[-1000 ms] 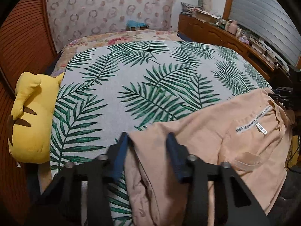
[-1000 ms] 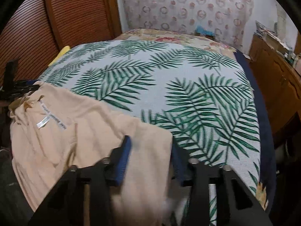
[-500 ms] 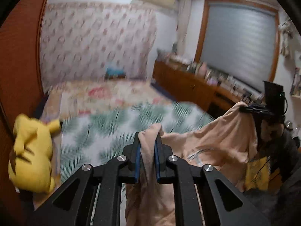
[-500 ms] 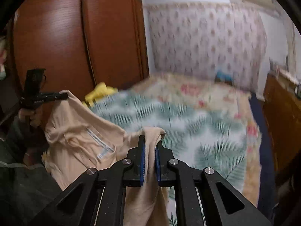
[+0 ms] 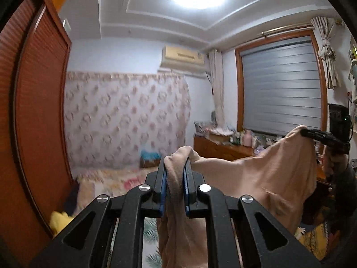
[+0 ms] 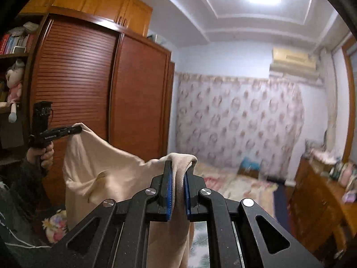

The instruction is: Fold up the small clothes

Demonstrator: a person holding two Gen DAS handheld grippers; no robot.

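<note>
A: Where is everything, starting with the room?

B: Both cameras tilt up toward wall and ceiling. The bed (image 6: 234,185) lies low and ahead, with a strip of its palm-print cover below the claws. The peach garment (image 5: 263,178) hangs in the air above it, not lying on anything.

A: Which way does it run?

B: Its top edge stretches side to side between the two claws, sagging a little in the middle; the rest drapes straight down. Each claw has one upper corner, so neither is nearer than the other.

A: And the grips?

B: The left claw (image 5: 175,187) is clenched on a bunched corner of fabric, with cloth spilling over its tips. The right claw (image 6: 177,192) is likewise clamped on the opposite corner. Both are raised to about the same height.

A: So the next move?

B: My guess: lower it forward onto the bed, keeping that edge taut and level so it lands flat.
</note>
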